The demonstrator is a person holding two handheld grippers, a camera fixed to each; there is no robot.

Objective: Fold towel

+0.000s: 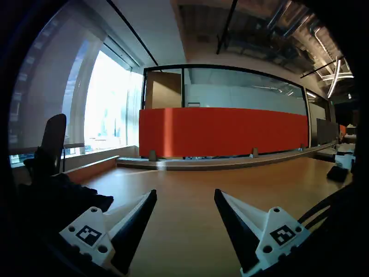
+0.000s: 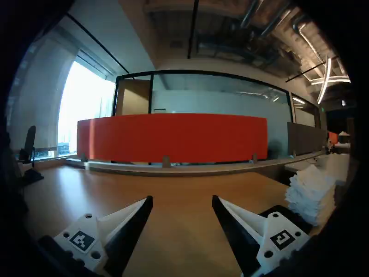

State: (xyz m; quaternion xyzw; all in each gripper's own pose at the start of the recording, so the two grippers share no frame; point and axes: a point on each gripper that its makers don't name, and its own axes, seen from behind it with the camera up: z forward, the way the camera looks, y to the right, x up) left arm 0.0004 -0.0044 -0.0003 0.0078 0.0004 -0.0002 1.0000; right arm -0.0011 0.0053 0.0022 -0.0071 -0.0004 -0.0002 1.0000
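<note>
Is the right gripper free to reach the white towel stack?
Likely yes: the right gripper is open and empty, and the towel stack sits close on its right on the table, nothing visibly between.

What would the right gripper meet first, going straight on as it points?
Probably the orange desk divider, though depth is unclear; the wooden desk up to it looks free. The white towel stack lies aside.

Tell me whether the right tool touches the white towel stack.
Cannot tell: in the right gripper view the towel stack overlaps the open right tool's outer finger, hiding any gap.
</note>
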